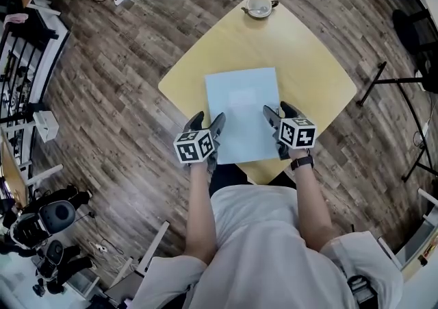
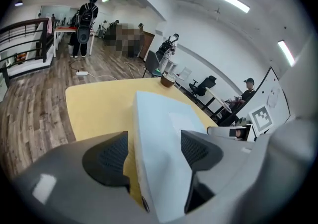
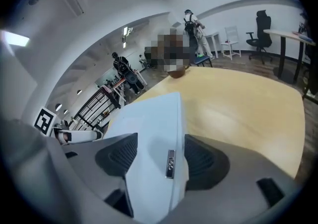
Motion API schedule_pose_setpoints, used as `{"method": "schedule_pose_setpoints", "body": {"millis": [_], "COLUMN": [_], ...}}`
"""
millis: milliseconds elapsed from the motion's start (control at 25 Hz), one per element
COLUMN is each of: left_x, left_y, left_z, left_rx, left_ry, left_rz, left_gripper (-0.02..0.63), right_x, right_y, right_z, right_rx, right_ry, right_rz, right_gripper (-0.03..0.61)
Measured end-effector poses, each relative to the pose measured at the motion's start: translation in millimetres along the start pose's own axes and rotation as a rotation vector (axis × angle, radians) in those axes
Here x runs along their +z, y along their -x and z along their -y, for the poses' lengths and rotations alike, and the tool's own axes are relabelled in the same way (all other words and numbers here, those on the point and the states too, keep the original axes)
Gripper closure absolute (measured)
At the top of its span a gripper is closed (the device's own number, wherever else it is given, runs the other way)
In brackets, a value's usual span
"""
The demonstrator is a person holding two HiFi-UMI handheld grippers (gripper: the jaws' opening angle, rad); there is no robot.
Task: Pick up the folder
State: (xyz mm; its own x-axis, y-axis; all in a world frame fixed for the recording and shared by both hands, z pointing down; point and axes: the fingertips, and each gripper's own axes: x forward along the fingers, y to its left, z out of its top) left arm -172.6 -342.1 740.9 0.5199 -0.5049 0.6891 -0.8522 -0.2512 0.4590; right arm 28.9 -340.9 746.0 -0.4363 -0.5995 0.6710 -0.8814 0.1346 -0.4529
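Bearing an illegible tag [image 3: 170,163], folder [image 1: 241,114] lies on table [image 1: 308,61].

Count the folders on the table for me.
1. The light blue folder lies flat on the yellow table, its near corners within the open left gripper and right gripper. No others show.

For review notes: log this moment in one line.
folder: on table | left gripper: open, astride folder's left edge | right gripper: open, astride its right edge
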Motion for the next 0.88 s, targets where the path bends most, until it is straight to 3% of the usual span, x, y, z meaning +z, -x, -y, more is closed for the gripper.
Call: {"method": "schedule_pose_setpoints", "body": {"millis": [160,320,880], "left_x": [-13,-22,-23], "left_y": [-11,-20,-27], "left_z": [-2,-4,-4], "left_rx": [-0.056,-0.052,0.029], "left_ry": [0.082,0.121,0.11], "left_rz": [-0.035,-0.051,-0.082], "left_gripper": [0.273,0.275,0.327], "right_x": [-9,-14,-14], "right_y": [-8,-12,-12], "right_z": [3,6,8], "right_rx": [-0.033,-0.055,-0.114], "right_ry": [0.001,0.001,0.034], "right_rz": [-0.021,-0.034,-0.064], "right_gripper": [0.308,0.308,0.31]}}
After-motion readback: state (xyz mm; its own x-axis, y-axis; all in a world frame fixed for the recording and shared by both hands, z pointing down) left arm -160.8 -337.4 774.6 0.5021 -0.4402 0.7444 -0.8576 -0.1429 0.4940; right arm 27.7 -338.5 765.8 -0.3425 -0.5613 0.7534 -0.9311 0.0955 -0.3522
